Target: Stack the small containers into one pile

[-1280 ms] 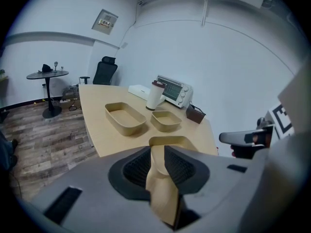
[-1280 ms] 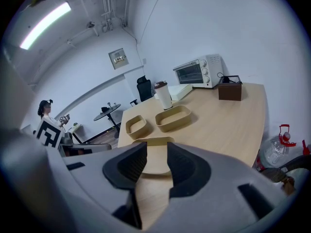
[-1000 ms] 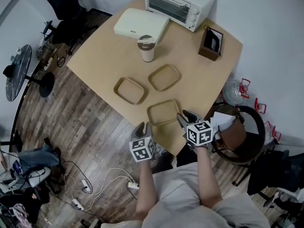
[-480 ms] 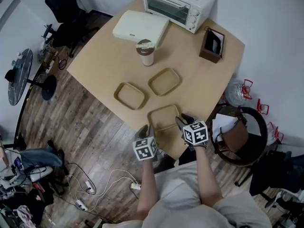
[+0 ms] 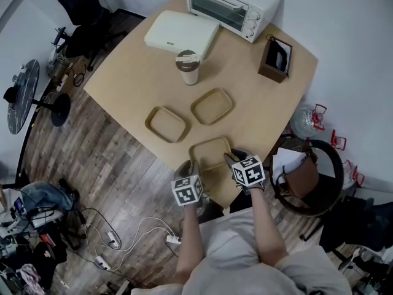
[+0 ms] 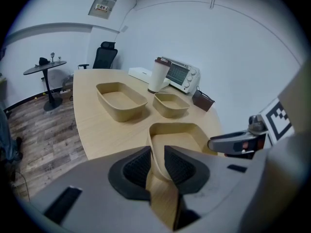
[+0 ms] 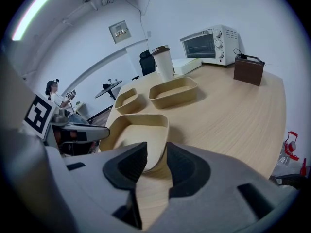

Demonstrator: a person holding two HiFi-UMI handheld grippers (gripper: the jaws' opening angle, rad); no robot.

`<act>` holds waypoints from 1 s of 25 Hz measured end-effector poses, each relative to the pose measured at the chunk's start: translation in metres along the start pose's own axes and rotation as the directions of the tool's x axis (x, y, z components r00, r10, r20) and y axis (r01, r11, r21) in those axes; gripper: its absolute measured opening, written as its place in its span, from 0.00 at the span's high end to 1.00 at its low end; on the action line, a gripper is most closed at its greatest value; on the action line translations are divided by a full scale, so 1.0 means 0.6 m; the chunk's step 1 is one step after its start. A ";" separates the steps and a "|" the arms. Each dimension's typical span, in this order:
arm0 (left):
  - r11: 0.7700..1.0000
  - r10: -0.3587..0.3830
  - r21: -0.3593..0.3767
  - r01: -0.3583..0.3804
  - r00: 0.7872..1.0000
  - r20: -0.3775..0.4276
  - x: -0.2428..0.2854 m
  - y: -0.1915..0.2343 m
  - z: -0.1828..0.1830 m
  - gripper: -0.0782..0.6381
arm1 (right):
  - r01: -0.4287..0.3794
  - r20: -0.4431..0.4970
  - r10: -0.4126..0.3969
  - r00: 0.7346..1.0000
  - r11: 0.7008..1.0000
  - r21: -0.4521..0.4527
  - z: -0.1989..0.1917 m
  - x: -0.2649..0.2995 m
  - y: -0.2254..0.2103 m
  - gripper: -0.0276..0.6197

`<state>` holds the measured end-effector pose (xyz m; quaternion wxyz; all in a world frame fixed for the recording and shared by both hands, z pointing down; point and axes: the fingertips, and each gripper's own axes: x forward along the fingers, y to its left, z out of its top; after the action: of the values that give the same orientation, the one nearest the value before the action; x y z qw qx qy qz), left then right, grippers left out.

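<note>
Three tan containers lie open on the wooden table (image 5: 129,78). The nearest container (image 5: 210,152) sits by the table's front edge. My left gripper (image 5: 188,166) straddles its near left corner: the thin wall (image 6: 156,144) stands between the open jaws, and the pads do not clearly press it. My right gripper (image 5: 232,157) straddles the near right corner the same way, with the wall (image 7: 154,152) in its open jaws. A second container (image 5: 166,123) lies to the left and a third (image 5: 212,105) sits farther back. Both stand apart from the nearest one.
A lidded coffee cup (image 5: 188,67) stands behind the containers, with a flat white box (image 5: 182,32) and a toaster oven (image 5: 228,6) at the far edge. A brown holder (image 5: 274,59) sits at the right corner. A chair (image 5: 310,177) is close on the right.
Both grippers have sunk towards the table, so their jaws now sit over the near container's rim. The containers have not shifted.
</note>
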<state>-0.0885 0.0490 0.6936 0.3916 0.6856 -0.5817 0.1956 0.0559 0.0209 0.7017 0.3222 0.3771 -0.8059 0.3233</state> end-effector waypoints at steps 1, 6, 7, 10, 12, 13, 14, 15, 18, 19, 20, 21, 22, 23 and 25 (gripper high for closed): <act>1.000 0.000 0.001 0.000 1.000 -0.002 0.001 -0.001 0.000 0.78 | -0.002 0.000 0.002 1.000 1.000 0.002 -0.001 0.002 0.000 0.76; 1.000 -0.006 0.002 0.006 1.000 -0.006 0.001 0.000 0.002 0.78 | -0.010 0.003 0.010 1.000 1.000 -0.003 0.002 0.003 0.005 0.76; 1.000 -0.007 0.003 0.007 1.000 -0.008 0.001 -0.001 0.001 0.78 | -0.011 0.004 0.011 1.000 1.000 -0.004 0.001 0.003 0.006 0.76; 1.000 -0.018 0.001 0.018 1.000 -0.015 0.001 -0.008 0.000 0.78 | -0.005 0.012 0.005 1.000 1.000 -0.014 0.003 0.000 0.005 0.76; 1.000 -0.031 -0.004 0.031 0.999 -0.014 0.000 -0.012 0.002 0.78 | 0.009 0.031 -0.008 0.999 1.000 -0.027 0.009 -0.003 0.004 0.76; 0.999 -0.036 -0.007 0.036 0.999 -0.011 -0.002 -0.013 0.005 0.78 | 0.013 0.042 -0.011 0.999 0.999 -0.033 0.014 -0.005 0.005 0.77; 0.999 -0.040 -0.009 0.040 0.999 -0.006 -0.002 -0.014 0.007 0.78 | 0.015 0.052 -0.013 0.999 0.999 -0.040 0.019 -0.007 0.006 0.77; 0.999 -0.042 -0.010 0.042 0.999 -0.002 -0.003 -0.016 0.011 0.78 | 0.018 0.059 -0.015 0.998 0.999 -0.049 0.024 -0.009 0.006 0.77; 0.999 -0.049 -0.011 0.049 0.999 0.012 -0.004 -0.025 0.020 0.78 | 0.032 0.063 -0.027 0.998 0.996 -0.085 0.035 -0.015 0.005 0.77; 0.999 -0.051 -0.011 0.051 0.999 0.016 -0.005 -0.027 0.024 0.78 | 0.037 0.063 -0.031 0.998 0.995 -0.097 0.037 -0.017 0.004 0.77; 0.998 -0.054 -0.012 0.055 0.998 0.022 -0.007 -0.030 0.029 0.78 | 0.041 0.063 -0.035 0.997 0.993 -0.109 0.040 -0.019 0.004 0.77; 0.998 -0.059 -0.014 0.060 0.998 0.029 -0.008 -0.033 0.034 0.78 | 0.047 0.063 -0.039 0.997 0.991 -0.122 0.043 -0.022 0.003 0.77; 0.998 -0.065 -0.019 0.066 0.997 0.038 -0.010 -0.035 0.040 0.78 | 0.056 0.065 -0.047 0.997 0.989 -0.140 0.047 -0.024 0.002 0.77; 0.997 -0.071 -0.025 0.072 0.996 0.048 -0.010 -0.039 0.047 0.78 | 0.069 0.067 -0.059 0.996 0.984 -0.166 0.051 -0.026 0.001 0.77; 0.996 -0.078 -0.029 0.080 0.995 0.068 -0.011 -0.045 0.063 0.78 | 0.099 0.069 -0.085 0.994 0.969 -0.227 0.061 -0.030 -0.002 0.77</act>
<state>-0.0715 0.0245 0.6570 0.3901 0.7079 -0.5701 0.1475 0.0559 -0.0003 0.6670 0.3545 0.3836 -0.8286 0.2015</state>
